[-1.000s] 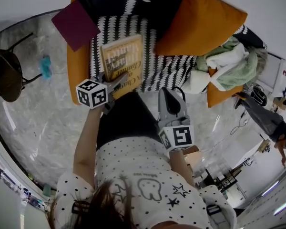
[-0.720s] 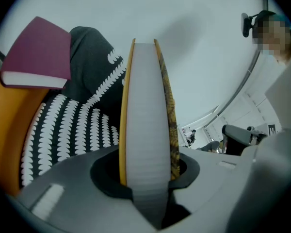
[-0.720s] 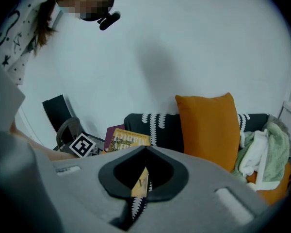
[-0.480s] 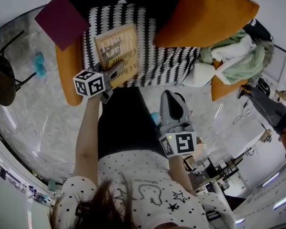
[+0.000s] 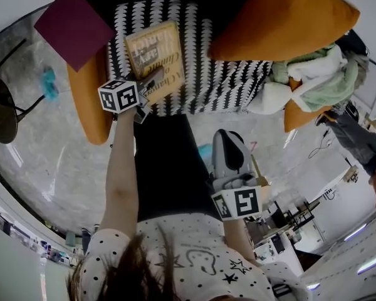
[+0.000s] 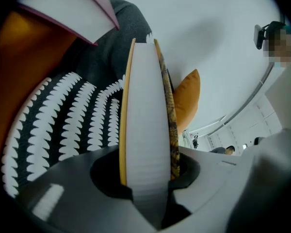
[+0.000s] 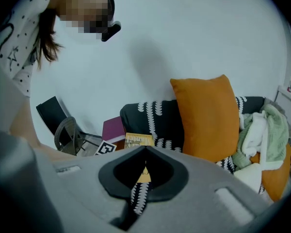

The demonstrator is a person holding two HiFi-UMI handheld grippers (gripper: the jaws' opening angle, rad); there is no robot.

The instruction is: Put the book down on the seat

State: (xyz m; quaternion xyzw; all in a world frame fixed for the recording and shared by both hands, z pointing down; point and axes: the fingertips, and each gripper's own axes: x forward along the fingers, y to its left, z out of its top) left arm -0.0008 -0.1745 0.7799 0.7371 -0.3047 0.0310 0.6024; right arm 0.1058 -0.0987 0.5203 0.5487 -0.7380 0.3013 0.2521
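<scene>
A book [image 5: 153, 58] with a tan cover lies flat over the black-and-white patterned seat [image 5: 222, 80] of a sofa. My left gripper [image 5: 149, 85] is shut on its near edge. In the left gripper view the book [image 6: 145, 115] shows edge on, white pages between yellow covers, pinched by the left gripper [image 6: 148, 178], with the seat [image 6: 63, 120] close beside it. Whether the book touches the seat I cannot tell. My right gripper [image 5: 226, 138] hangs over the floor in front of the sofa, jaws together and nothing in them. In its own view the right gripper [image 7: 145, 152] faces the book [image 7: 138, 140].
An orange cushion [image 5: 276, 17] leans on the sofa's right half, with a heap of clothes [image 5: 313, 74] beyond it. A maroon book [image 5: 72, 24] rests on the orange armrest [image 5: 91, 105] at left. A black chair [image 5: 0, 105] stands on the marble floor further left.
The left gripper and the book have sunk closer to the striped seat. The right gripper has dropped a little and stays in front of the sofa.
</scene>
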